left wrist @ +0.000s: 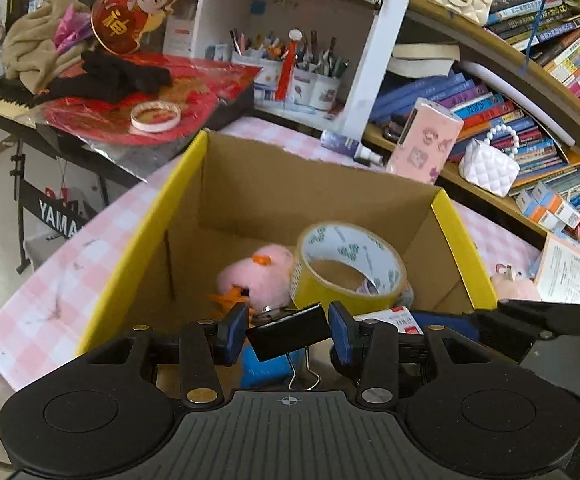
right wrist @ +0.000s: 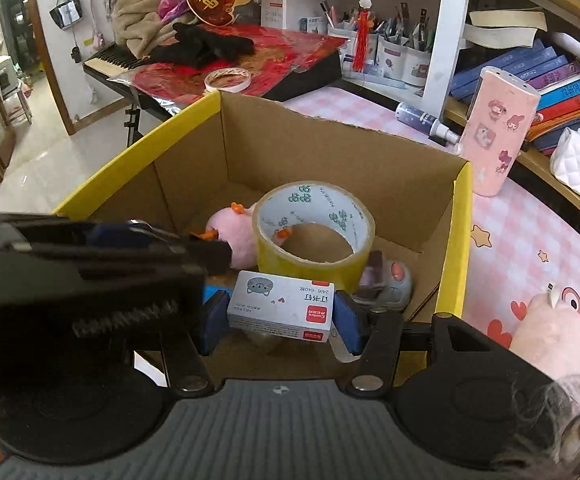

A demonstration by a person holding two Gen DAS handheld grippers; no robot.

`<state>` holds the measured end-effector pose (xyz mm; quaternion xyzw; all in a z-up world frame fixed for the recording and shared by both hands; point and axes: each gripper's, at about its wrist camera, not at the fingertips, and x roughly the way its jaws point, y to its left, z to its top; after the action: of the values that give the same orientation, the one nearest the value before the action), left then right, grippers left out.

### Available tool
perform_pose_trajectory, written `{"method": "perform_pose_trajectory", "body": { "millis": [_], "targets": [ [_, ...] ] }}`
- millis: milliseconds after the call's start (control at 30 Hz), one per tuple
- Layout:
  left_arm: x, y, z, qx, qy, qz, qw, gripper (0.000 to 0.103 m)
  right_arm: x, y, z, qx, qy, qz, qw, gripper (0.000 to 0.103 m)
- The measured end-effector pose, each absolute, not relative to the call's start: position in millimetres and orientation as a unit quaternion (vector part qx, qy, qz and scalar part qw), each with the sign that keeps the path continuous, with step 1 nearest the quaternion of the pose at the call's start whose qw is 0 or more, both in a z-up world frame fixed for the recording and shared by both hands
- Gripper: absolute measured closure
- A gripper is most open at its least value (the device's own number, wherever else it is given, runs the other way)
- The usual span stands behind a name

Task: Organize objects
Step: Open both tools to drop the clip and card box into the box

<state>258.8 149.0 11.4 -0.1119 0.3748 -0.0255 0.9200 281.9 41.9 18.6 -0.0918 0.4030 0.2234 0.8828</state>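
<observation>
A cardboard box (left wrist: 186, 168) (right wrist: 461, 240) with yellow outer walls stands open on the pink checked tabletop. Inside lie a yellow tape roll (left wrist: 349, 268) (right wrist: 313, 236), a pink plush toy (left wrist: 258, 272) (right wrist: 234, 236) and a blue item (left wrist: 266, 364). My left gripper (left wrist: 287, 334) hangs over the box's near edge, shut on a black binder clip (left wrist: 290, 332). Beside it, my right gripper (right wrist: 281, 320) is shut on a small white staple box (right wrist: 280, 310). Each gripper shows at the edge of the other's view.
A pink patterned case (left wrist: 425, 140) (right wrist: 497, 132) and a spray bottle (right wrist: 425, 122) stand behind the box. Crowded bookshelves (left wrist: 529, 92) fill the right. A keyboard (right wrist: 106, 60) under red paper holds a small tape ring (left wrist: 156, 116). A pink plush (right wrist: 549, 332) lies right of the box.
</observation>
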Motion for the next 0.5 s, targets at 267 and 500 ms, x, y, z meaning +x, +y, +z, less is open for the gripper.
{"method": "perform_pose_trajectory", "body": {
  "millis": [267, 500],
  "targets": [
    [252, 149, 18, -0.114, 0.358, -0.031, 0.926, 0.044, 278, 46, 21, -0.084, 0.398, 0.208, 0.889, 0.047],
    [214, 154, 49, -0.122, 0.289, -0.025, 0.949, 0.038, 245, 43, 44, -0.094, 0.332, 0.197, 0.918, 0.044]
  ]
}}
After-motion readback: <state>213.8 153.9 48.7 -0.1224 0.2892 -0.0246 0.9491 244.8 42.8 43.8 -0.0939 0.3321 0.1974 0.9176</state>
